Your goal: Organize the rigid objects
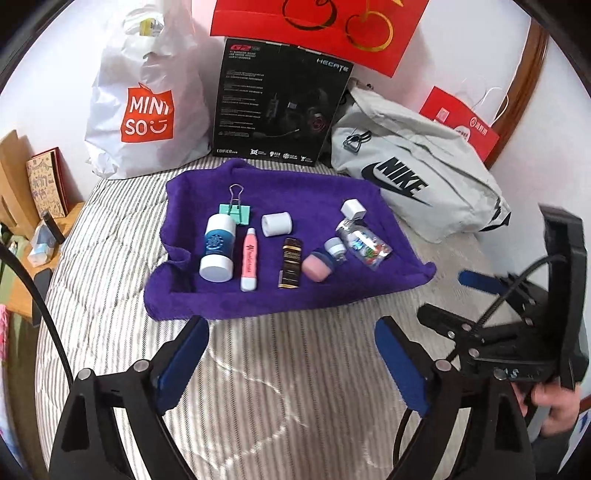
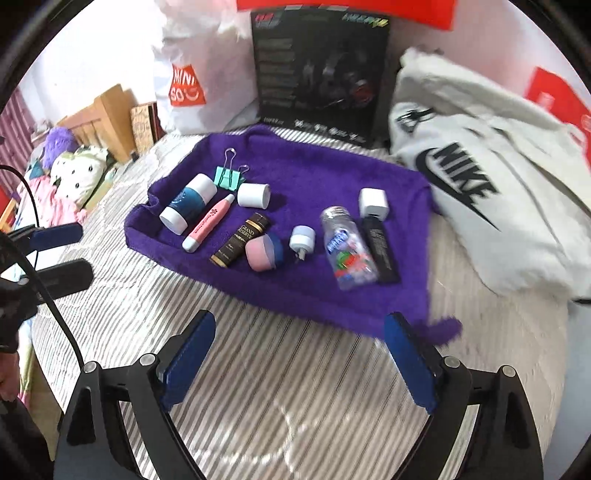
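A purple towel (image 1: 317, 184) (image 2: 325, 173) lies on the striped bed and carries several small items: a blue-and-white bottle (image 1: 217, 248) (image 2: 188, 208), a pink tube (image 1: 249, 264) (image 2: 208, 223), a mint binder clip (image 1: 236, 210) (image 2: 229, 175), a white cylinder (image 1: 277, 223) (image 2: 253, 195), a dark brown tube (image 1: 290, 267) (image 2: 240, 239), a pink-and-blue container (image 1: 317, 266) (image 2: 264, 252), a small white-and-blue plug (image 1: 335, 249) (image 2: 303, 240), a clear plastic bottle (image 1: 364, 245) (image 2: 345, 249), a white cube charger (image 1: 353, 209) (image 2: 373, 202) and a black flat stick (image 2: 382, 249). My left gripper (image 1: 291, 332) and right gripper (image 2: 301, 328) are open and empty, just short of the towel's near edge.
A white MINISO bag (image 1: 147, 110), a black headset box (image 1: 280, 103) and a grey Nike bag (image 1: 413, 173) stand behind the towel against the wall, with red paper bags (image 1: 317, 26) above. A wooden bedside shelf (image 1: 37, 236) is at the left. Plush toys (image 2: 74, 170) lie at far left.
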A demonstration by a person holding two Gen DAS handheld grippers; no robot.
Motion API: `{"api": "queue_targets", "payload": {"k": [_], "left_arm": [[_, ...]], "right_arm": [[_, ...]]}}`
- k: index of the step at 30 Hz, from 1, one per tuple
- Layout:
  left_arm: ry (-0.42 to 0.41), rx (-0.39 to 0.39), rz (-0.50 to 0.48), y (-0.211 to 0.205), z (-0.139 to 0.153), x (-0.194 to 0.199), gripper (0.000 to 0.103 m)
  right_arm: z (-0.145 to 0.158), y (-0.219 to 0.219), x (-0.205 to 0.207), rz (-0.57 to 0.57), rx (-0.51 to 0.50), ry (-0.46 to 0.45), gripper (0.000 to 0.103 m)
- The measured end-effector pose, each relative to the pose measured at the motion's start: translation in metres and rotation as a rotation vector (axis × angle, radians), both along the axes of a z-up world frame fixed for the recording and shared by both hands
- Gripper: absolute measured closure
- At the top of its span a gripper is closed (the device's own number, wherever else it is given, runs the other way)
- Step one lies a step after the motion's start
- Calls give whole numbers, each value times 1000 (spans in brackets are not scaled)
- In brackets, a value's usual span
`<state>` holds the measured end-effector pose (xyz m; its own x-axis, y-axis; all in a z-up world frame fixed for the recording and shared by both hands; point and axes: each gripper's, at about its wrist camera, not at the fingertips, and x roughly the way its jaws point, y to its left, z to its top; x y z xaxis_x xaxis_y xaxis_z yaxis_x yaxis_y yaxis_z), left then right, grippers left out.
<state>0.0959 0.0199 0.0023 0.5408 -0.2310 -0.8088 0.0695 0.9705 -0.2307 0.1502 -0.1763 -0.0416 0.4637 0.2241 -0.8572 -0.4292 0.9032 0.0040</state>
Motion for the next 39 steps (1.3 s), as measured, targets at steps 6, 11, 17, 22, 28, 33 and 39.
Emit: {"api": "queue_targets", "payload": {"k": [6, 11, 17, 22, 28, 33, 39], "left_arm": [[-5, 86, 46, -16, 15, -14, 4], [0, 108, 91, -20, 23, -22, 4], [-22, 131, 81, -30, 34, -32, 4], [-26, 126, 70, -35, 37, -39, 4], [-20, 135, 61, -37, 37, -43, 4], [-18, 149, 57, -39, 37, -46, 4], [-17, 153, 60, -37, 39, -47, 4]], "right_arm": [[24, -33, -30, -155, 36, -33, 0], [39, -53, -49, -248, 63, -35, 0], [46, -57, -64, -258, 38, -28, 0], [48, -62, -72, -287, 34, -30, 0], [55, -72, -80, -331, 49, -42, 0], [58, -78, -82, -348, 64, -45, 0], [59, -76, -84, -345, 53, -47, 0]]}}
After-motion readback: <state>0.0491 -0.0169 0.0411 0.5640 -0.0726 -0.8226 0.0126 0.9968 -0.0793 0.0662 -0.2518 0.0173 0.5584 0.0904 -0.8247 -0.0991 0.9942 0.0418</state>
